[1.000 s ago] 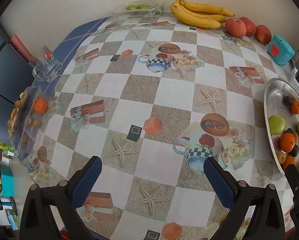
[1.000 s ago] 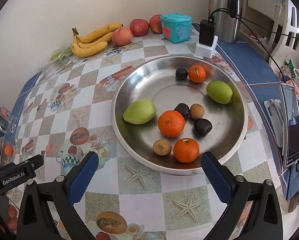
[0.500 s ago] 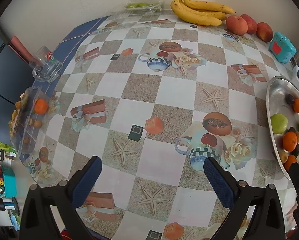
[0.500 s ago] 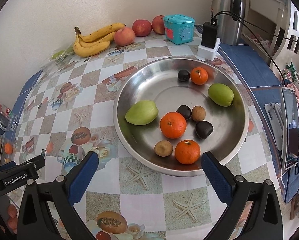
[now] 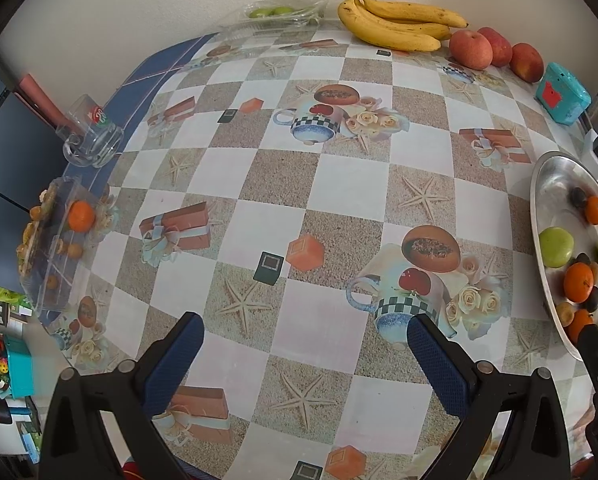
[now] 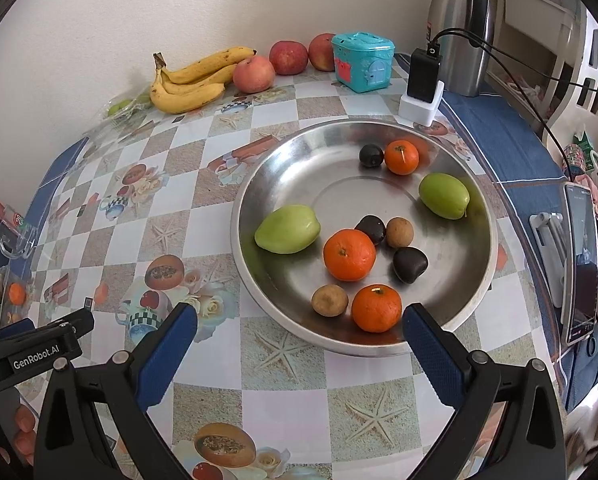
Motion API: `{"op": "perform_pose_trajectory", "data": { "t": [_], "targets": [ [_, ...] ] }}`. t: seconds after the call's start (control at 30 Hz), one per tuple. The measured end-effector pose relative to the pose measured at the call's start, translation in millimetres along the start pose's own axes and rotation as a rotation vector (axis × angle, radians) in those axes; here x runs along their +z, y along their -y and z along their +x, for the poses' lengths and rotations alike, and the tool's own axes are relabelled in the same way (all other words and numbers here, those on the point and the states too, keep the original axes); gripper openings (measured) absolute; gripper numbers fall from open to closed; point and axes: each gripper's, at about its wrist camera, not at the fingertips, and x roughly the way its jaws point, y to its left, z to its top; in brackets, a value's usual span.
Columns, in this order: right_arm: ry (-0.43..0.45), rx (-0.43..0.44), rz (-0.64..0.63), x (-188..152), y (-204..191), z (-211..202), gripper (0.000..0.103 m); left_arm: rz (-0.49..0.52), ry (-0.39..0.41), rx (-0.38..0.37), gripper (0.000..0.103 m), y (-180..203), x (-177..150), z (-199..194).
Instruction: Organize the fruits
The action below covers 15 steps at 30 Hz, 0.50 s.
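Note:
A steel plate (image 6: 259, 292) holds three oranges, the nearest orange (image 6: 376, 308) by the front rim, two green fruits (image 6: 287, 229), several small dark and brown fruits. My right gripper (image 6: 299, 338) stands open over the table just before the plate's near rim, empty. In the left wrist view the plate (image 5: 539, 184) sits at the far right. My left gripper (image 5: 305, 350) is open and empty above the patterned tablecloth. Bananas (image 5: 395, 24) and apples (image 5: 470, 49) lie along the wall. A clear tray (image 5: 55, 248) at the left edge holds an orange (image 5: 81, 216) and small fruits.
A teal toy box (image 6: 362, 60), a charger block (image 6: 421, 92) with cable and a steel flask (image 6: 459, 20) stand behind the plate. A phone on a stand (image 6: 579, 260) is at the right. A glass mug (image 5: 93, 136) and a clear bag with green fruits (image 5: 283, 12) sit at the left.
The left wrist view has shifted left, so the plate sits further toward the right edge. The right wrist view has drawn back slightly from the plate. Both grippers stay open.

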Motion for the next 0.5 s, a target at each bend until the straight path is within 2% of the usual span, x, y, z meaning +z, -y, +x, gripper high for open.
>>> {"op": "perform_pose_trajectory", "data": {
  "t": [0.5],
  "targets": [
    [-0.001,0.000,-0.004,0.3,-1.4,0.3,0.102,0.023,0.006,0.005,0.103,4.0,-1.4,-3.5]
  ]
}}
